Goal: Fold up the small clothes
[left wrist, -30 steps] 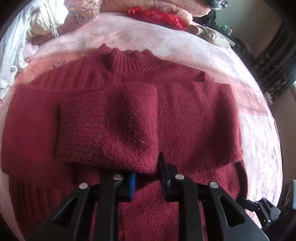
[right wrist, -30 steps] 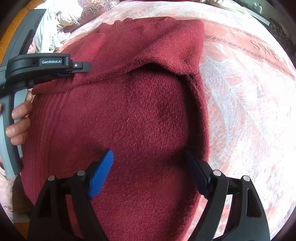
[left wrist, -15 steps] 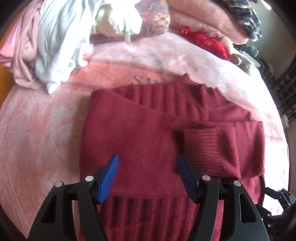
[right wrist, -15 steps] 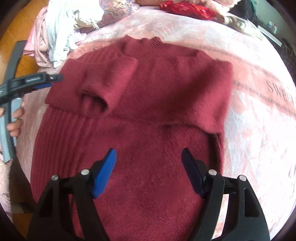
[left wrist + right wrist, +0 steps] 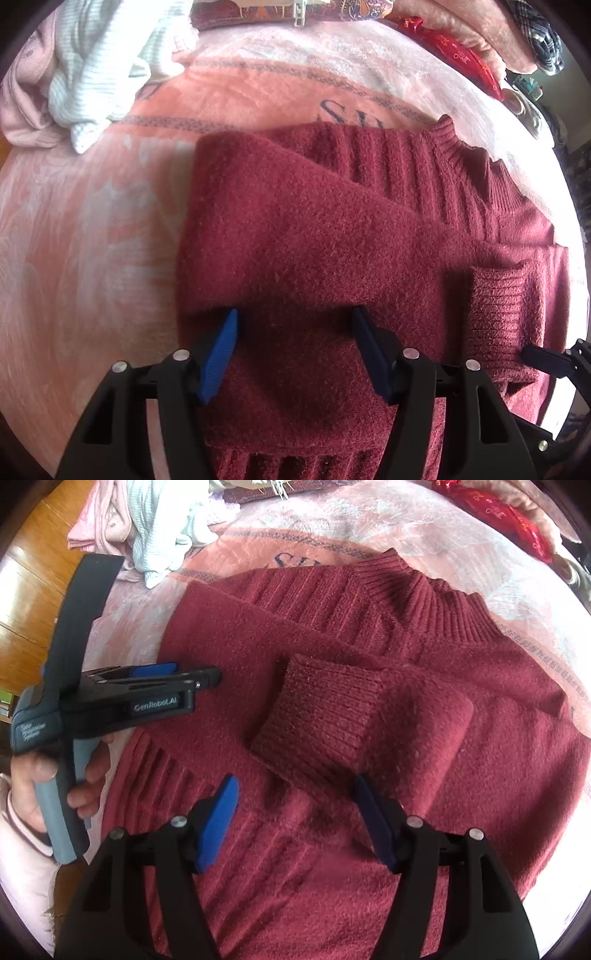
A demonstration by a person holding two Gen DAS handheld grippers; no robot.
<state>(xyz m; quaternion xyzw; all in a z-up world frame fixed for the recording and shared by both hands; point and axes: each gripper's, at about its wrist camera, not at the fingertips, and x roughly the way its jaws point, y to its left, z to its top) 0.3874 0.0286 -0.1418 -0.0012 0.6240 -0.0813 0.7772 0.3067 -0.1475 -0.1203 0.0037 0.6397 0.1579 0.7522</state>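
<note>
Maroon knit sweater (image 5: 369, 738): sleeve now released, folded across the chest ahead of the left claw (image 5: 295, 350), jaws apart, empty; right claw (image 5: 295, 819) closing on nothing.

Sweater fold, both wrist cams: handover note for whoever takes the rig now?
Left gripper: jaws open, nothing held, over the folded-in sleeve.
Right gripper: jaws closing, nothing between them, just below the cuff.
Sweater: lies flat on the pink blanket, collar at the far end.
Done: both sleeves folded across the chest, one cuff on top.
Left: fold the hem up toward the collar, then set it aside. The clothes pile at the far edge is untouched.
</note>
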